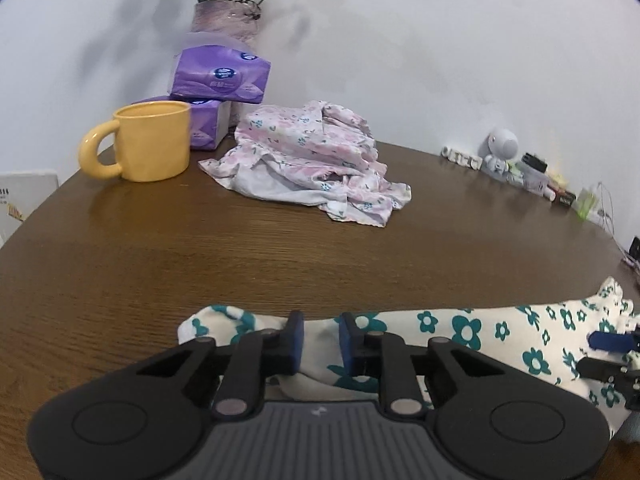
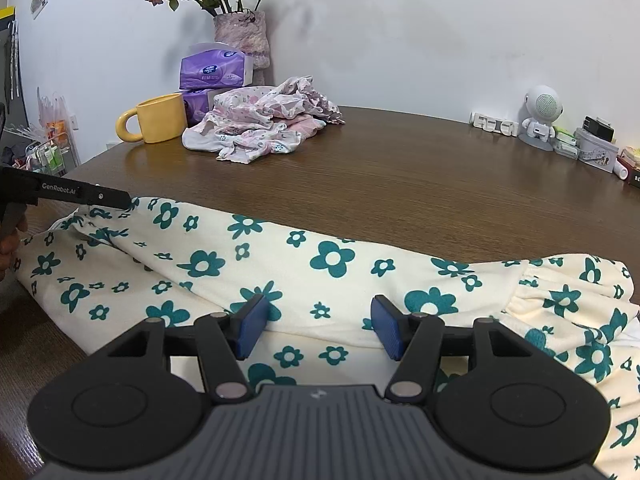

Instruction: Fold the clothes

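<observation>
A cream garment with teal flowers [image 1: 480, 328] [image 2: 320, 264] lies stretched along the near edge of the brown wooden table [image 1: 280, 248] [image 2: 400, 168]. My left gripper [image 1: 322, 340] holds the garment's left end, its blue pads close together with a bunch of fabric filling the gap. In the right wrist view the left gripper [image 2: 120, 200] reaches in from the left and meets the cloth's far left corner. My right gripper [image 2: 320, 328] hovers low over the garment's middle, wide open with flat cloth under it. The right gripper [image 1: 612, 344] shows at the edge of the left wrist view.
A crumpled pink floral garment [image 1: 312, 156] [image 2: 260, 120] lies at the back. Left of it stand a yellow mug [image 1: 152, 144] [image 2: 160, 118], stacked purple tissue packs [image 1: 220, 80] [image 2: 212, 70] and a flower vase [image 1: 226, 20]. A white robot figure [image 2: 540, 116] and small boxes line the right wall.
</observation>
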